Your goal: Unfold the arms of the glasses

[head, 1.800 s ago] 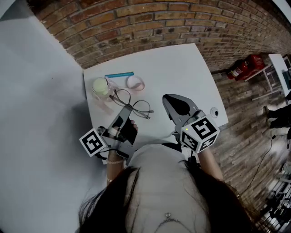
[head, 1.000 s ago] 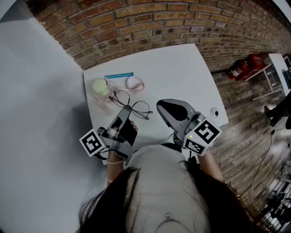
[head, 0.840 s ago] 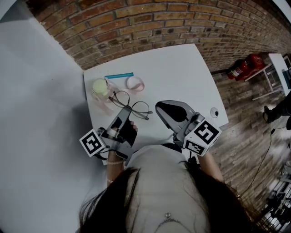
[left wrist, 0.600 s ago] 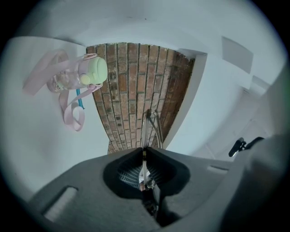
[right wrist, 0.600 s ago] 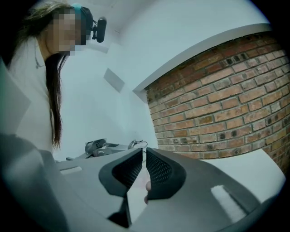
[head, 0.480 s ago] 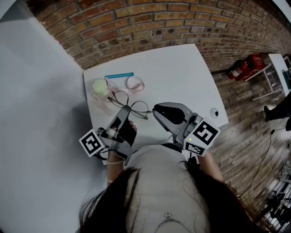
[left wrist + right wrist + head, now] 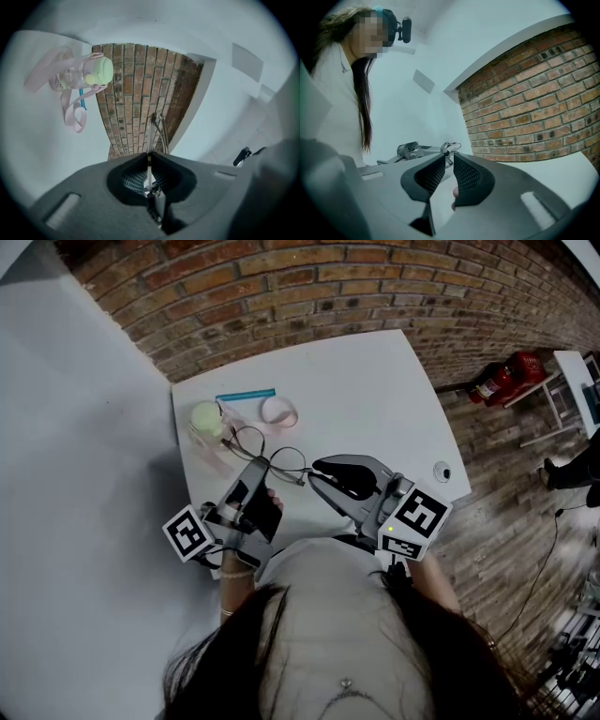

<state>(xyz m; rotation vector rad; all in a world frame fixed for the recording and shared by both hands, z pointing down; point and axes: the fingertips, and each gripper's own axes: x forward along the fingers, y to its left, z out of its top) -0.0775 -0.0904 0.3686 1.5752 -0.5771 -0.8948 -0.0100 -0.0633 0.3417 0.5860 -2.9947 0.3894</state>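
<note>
Thin wire-framed glasses (image 7: 277, 462) are held just above the white table (image 7: 375, 390), near its front left. My left gripper (image 7: 262, 465) is shut on the frame; in the left gripper view the wire (image 7: 156, 126) runs up out of the closed jaws of the left gripper (image 7: 149, 155). My right gripper (image 7: 314, 472) has its tips right beside the glasses' right end, jaws a narrow gap apart with nothing between them. In the right gripper view the glasses (image 7: 451, 147) show just beyond the right gripper (image 7: 449, 157).
A clear bottle with a pale green lid (image 7: 207, 421) and a pink strap (image 7: 279, 412) stand behind the glasses, with a blue stick (image 7: 246, 394) farther back. A brick wall (image 7: 309, 287) backs the table. A red extinguisher (image 7: 506, 377) lies on the floor to the right.
My right gripper has moved left across the table until its tips reach the glasses. The left gripper has kept its hold and stayed in place.
</note>
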